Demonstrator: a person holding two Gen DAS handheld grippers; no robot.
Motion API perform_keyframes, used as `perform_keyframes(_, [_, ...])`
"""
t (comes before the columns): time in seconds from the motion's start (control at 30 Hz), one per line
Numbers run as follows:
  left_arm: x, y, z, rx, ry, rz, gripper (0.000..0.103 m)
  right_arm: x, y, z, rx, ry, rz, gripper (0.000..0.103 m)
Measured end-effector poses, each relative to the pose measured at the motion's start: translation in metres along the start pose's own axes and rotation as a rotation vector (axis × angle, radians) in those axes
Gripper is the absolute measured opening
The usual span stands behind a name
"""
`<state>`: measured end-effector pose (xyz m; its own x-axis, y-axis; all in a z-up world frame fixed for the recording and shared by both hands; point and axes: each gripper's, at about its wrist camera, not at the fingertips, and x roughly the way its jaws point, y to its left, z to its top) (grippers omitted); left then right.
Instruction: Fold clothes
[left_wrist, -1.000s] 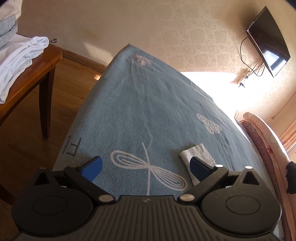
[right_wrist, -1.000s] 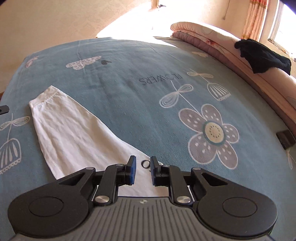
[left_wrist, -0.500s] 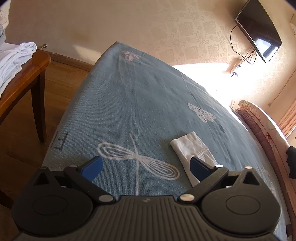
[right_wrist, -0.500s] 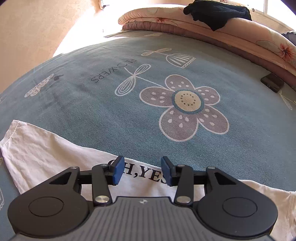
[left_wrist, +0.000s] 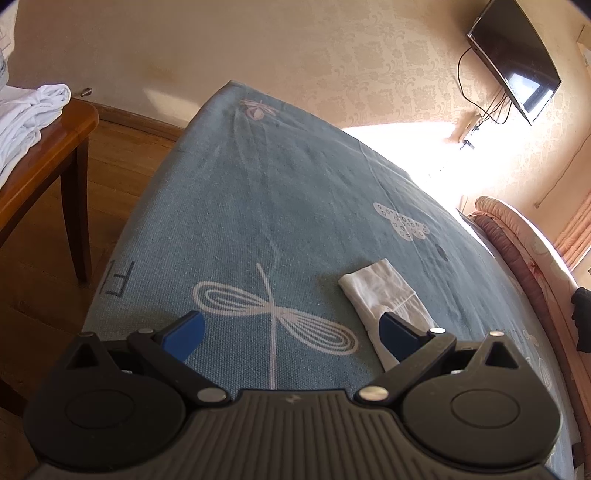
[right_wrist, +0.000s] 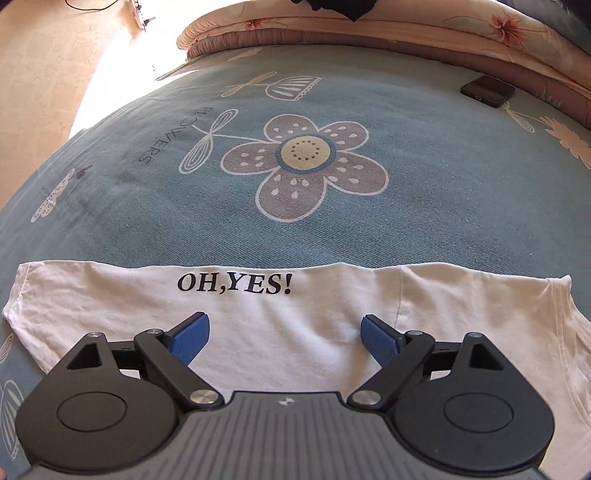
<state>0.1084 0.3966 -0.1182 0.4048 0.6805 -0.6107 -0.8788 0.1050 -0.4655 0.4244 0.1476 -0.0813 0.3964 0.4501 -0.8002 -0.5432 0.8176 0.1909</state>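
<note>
The left gripper (left_wrist: 291, 334) hangs with jaws spread wide above the blue flower-printed bedspread (left_wrist: 288, 206). A white cloth sleeve end (left_wrist: 376, 291) lies flat just beyond its right blue pad.

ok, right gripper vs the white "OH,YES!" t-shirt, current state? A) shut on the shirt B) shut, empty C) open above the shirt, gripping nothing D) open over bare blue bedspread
C: the right gripper has its blue pads spread wide over the white "OH,YES!" t-shirt, nothing between them.
</note>
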Motion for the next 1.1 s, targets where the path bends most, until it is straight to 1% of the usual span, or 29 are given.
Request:
perform_keyframes(0.03, [0.000, 0.000, 0.000, 0.000, 0.000, 0.001, 0.100, 0.006, -0.003, 0.001, 0.014, -0.003, -0.004, 0.097])
perform_keyframes(0.07, [0.000, 0.000, 0.000, -0.001, -0.002, 0.002, 0.100, 0.004, -0.004, 0.002, 0.021, -0.006, -0.005, 0.101])
perform_keyframes(0.1, [0.000, -0.001, 0.000, 0.000, -0.003, 0.002, 0.100, 0.001, -0.006, 0.002, 0.028, -0.008, -0.006, 0.102])
perform_keyframes(0.47, [-0.001, -0.003, -0.002, 0.014, 0.000, -0.002, 0.100, -0.027, -0.020, 0.011, 0.108, -0.037, -0.014, 0.103])
perform_keyframes(0.53, [-0.001, -0.004, -0.003, 0.019, 0.001, -0.003, 0.100, -0.030, -0.018, 0.003, 0.093, -0.005, -0.016, 0.103])
perform_keyframes(0.57, [-0.001, -0.004, -0.003, 0.021, 0.001, -0.004, 0.100, -0.031, -0.016, -0.001, 0.087, 0.004, -0.037, 0.103])
perform_keyframes(0.7, [-0.001, -0.005, -0.004, 0.025, 0.002, -0.001, 0.100, -0.049, -0.005, -0.023, -0.044, -0.072, -0.183, 0.103])
perform_keyframes(0.8, [-0.001, -0.007, -0.004, 0.028, 0.004, -0.005, 0.100, -0.062, -0.005, -0.041, -0.136, -0.067, -0.244, 0.103])
perform_keyframes(0.9, [-0.001, -0.008, -0.005, 0.031, 0.005, -0.010, 0.100, -0.063, -0.006, -0.057, -0.179, -0.028, -0.224, 0.103])
perform_keyframes(1.03, [-0.003, -0.010, -0.007, 0.038, 0.002, -0.011, 0.100, -0.046, 0.002, -0.074, -0.210, 0.020, -0.188, 0.103])
perform_keyframes(1.1, [-0.003, -0.010, -0.007, 0.035, 0.002, -0.011, 0.100, -0.044, 0.013, -0.082, -0.227, 0.005, -0.153, 0.103])
